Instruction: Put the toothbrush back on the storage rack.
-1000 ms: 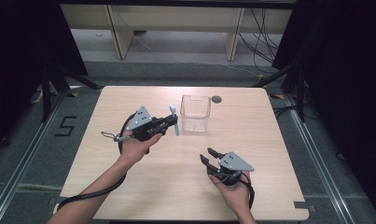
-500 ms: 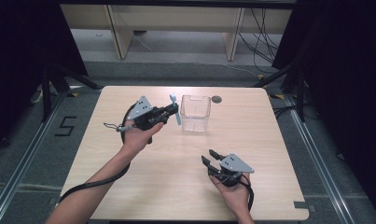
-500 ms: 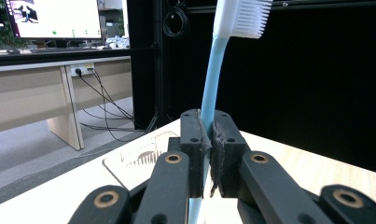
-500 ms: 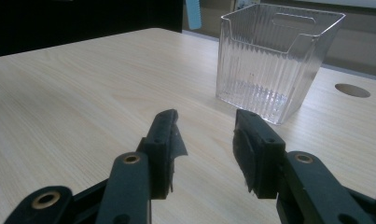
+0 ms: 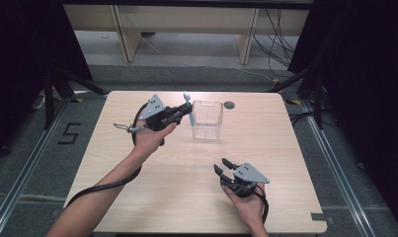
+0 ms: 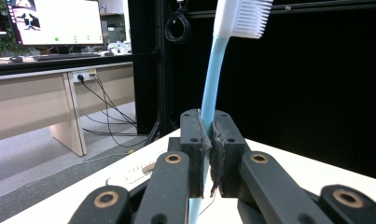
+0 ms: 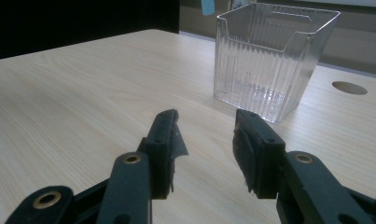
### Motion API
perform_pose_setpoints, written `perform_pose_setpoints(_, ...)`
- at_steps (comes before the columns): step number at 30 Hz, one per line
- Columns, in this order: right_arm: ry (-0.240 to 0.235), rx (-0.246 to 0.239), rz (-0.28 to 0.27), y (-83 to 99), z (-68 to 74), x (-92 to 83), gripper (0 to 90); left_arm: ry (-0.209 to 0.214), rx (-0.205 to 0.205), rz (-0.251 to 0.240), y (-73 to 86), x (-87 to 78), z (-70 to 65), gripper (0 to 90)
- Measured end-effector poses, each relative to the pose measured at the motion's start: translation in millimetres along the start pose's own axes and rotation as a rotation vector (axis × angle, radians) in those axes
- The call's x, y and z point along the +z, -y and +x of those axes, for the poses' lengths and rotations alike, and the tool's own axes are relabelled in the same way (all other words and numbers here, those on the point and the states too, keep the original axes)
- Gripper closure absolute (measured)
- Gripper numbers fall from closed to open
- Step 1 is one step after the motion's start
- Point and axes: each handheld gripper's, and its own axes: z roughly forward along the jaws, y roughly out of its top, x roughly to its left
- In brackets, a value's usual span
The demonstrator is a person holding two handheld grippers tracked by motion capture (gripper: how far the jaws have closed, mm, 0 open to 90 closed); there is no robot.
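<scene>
Light blue toothbrush (image 6: 209, 100) upright, bristle head topmost, pinched by the left gripper (image 5: 185, 111) just left of the clear ribbed bin (image 5: 207, 119), right gripper (image 7: 205, 144) gaping empty nearer than the bin, floor marking "5" (image 5: 69, 133) left of the table (image 5: 285, 148)

Black hand-held gripper (image 5: 188, 111), brass-ringed pivot screws, grey three-cornered top plate, trailing black cable, bare forearms
</scene>
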Motion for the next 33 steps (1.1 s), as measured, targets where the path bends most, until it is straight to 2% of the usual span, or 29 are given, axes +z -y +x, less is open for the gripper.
perform_pose_setpoints(5,0.000,0.013,0.003,-0.4,1.0,-0.4,60.1,0.004,0.003,-0.008,-8.1,5.6,1.1,84.2)
perform_pose_setpoints(7,-0.012,0.032,0.007,-0.1,1.8,-0.1,60.1,0.000,0.011,-0.006,-10.4,7.7,2.2,84.2)
perform_pose_setpoints(8,0.002,0.005,-0.004,-0.1,0.2,0.1,60.1,-0.002,0.009,-0.006,-11.4,8.9,2.6,84.2)
perform_pose_setpoints(10,0.005,-0.001,-0.005,0.0,0.3,0.4,60.1,-0.005,0.014,-0.008,-13.4,11.2,3.4,84.2)
perform_pose_setpoints(13,-0.006,0.019,0.007,0.1,2.0,0.2,60.1,-0.006,0.007,-0.014,-15.5,14.2,4.4,84.2)
perform_pose_setpoints(15,-0.016,0.024,0.017,0.2,2.0,-0.1,60.1,-0.010,0.005,-0.015,-15.0,16.2,5.6,84.2)
perform_pose_setpoints(17,-0.026,0.033,-0.003,1.2,2.3,2.4,60.1,-0.015,0.007,-0.007,-14.0,17.7,7.3,84.1)
perform_pose_setpoints(21,-0.022,0.031,0.016,0.9,2.3,1.0,60.1,-0.027,0.001,-0.004,-13.1,21.0,10.5,84.2)
perform_pose_setpoints(23,-0.025,0.039,-0.001,1.5,2.9,2.4,60.0,-0.033,-0.002,-0.001,-12.1,22.7,12.2,84.2)
perform_pose_setpoints(24,-0.023,0.044,0.010,1.4,3.3,1.1,60.0,-0.038,-0.004,0.002,-11.4,23.5,13.0,84.1)
perform_pose_setpoints(27,-0.021,0.028,0.008,1.5,2.6,1.3,60.0,-0.044,-0.012,0.013,-8.4,26.1,15.2,84.1)
perform_pose_setpoints(29,-0.019,0.050,0.013,1.8,4.5,0.8,60.0,-0.048,-0.014,0.020,-6.0,27.3,16.4,84.1)
perform_pose_setpoints(31,-0.014,0.016,0.017,1.5,2.2,0.4,59.9,-0.055,-0.020,0.026,-3.7,28.3,17.7,84.1)
perform_pose_setpoints(33,-0.014,0.023,0.018,1.9,2.7,0.5,59.9,-0.061,-0.026,0.031,-2.0,28.8,18.9,84.1)
